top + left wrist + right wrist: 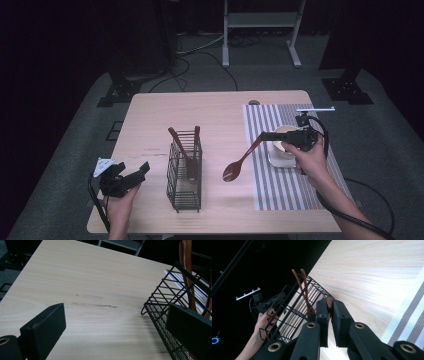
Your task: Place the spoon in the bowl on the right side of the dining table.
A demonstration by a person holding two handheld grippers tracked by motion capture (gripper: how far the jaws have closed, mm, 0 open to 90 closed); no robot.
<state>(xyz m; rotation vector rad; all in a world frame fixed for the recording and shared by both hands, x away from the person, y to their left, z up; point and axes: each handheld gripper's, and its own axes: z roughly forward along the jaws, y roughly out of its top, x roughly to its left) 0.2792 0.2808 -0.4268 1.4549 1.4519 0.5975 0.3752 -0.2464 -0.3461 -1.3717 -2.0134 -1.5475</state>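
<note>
At centre frame the right gripper (267, 136) pinches a brown spoon (240, 162) by its handle above the bench (220, 107), between the wire basket (184, 172) holding two utensils (186, 147) and the striped mat (285, 190), while the left gripper (131, 176) at lower left has its fingers spread.

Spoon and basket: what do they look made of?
The spoon in the right gripper looks like reddish-brown wood with a glossy finish, though it could be plastic. The basket looks like black-coated metal wire, an open grid with fine mesh low down.
</note>
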